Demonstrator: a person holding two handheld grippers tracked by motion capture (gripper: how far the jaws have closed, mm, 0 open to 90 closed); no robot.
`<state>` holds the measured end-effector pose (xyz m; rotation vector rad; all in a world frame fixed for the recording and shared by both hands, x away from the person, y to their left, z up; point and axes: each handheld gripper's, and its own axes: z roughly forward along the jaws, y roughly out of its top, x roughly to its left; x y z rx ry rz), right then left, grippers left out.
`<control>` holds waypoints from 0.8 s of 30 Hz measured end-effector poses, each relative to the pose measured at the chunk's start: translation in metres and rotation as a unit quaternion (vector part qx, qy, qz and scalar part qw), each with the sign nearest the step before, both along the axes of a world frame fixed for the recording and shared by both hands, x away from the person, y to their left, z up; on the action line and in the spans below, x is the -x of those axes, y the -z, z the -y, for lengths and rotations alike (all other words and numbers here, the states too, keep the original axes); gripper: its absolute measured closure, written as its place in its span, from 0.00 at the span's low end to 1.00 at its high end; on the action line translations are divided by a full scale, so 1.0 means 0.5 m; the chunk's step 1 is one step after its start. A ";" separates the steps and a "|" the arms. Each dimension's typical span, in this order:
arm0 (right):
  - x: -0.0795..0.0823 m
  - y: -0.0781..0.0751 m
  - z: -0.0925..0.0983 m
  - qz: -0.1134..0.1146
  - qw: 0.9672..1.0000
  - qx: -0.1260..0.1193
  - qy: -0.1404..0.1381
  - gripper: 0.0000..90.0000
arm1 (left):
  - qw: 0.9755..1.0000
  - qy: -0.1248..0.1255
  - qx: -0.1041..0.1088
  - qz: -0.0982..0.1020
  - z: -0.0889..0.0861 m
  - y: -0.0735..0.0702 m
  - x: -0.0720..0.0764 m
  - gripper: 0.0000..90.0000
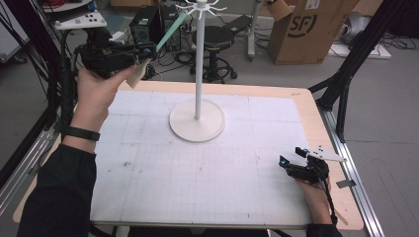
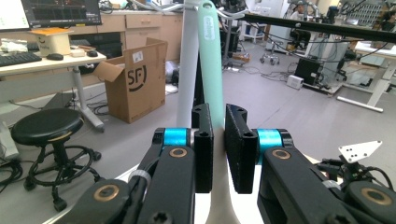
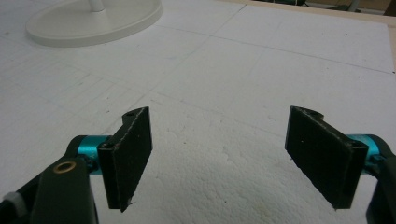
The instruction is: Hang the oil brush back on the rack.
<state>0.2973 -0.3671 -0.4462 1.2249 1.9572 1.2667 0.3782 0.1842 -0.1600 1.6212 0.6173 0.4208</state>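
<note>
White table mat (image 1: 197, 168), stand (image 1: 197, 59): my left gripper (image 2: 218, 140) pinches mint spatula (image 2: 211, 60), tip cut off; right gripper (image 3: 224, 154) gapes wide, empty.

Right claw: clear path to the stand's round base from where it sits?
Probably yes. The right claw rests open on the mat, and bare mat lies between it and the round base.

Your table (image 1: 306, 106) has a pale wooden top, nearly covered by a white gridded mat (image 1: 197, 182) marked with a few small dark stains. On the mat, toward the far middle, stands a white rack's round base (image 1: 197, 122).
</note>
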 end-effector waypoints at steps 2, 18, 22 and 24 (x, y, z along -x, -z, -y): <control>0.000 0.000 0.000 0.000 1.000 0.000 0.000 0.25 | 1.000 -0.001 -0.003 -0.001 0.004 0.002 -0.001 0.91; 0.001 0.000 -0.001 0.000 1.000 0.000 -0.001 0.25 | 0.999 -0.013 -0.039 -0.013 0.047 0.027 -0.022 0.91; 0.002 0.000 -0.002 0.000 1.000 0.002 0.000 0.25 | 0.999 -0.020 -0.039 -0.016 0.056 0.033 -0.029 0.90; 0.002 0.000 -0.001 0.001 1.000 0.003 0.000 0.25 | 0.999 -0.027 -0.040 -0.011 0.056 0.036 -0.028 0.89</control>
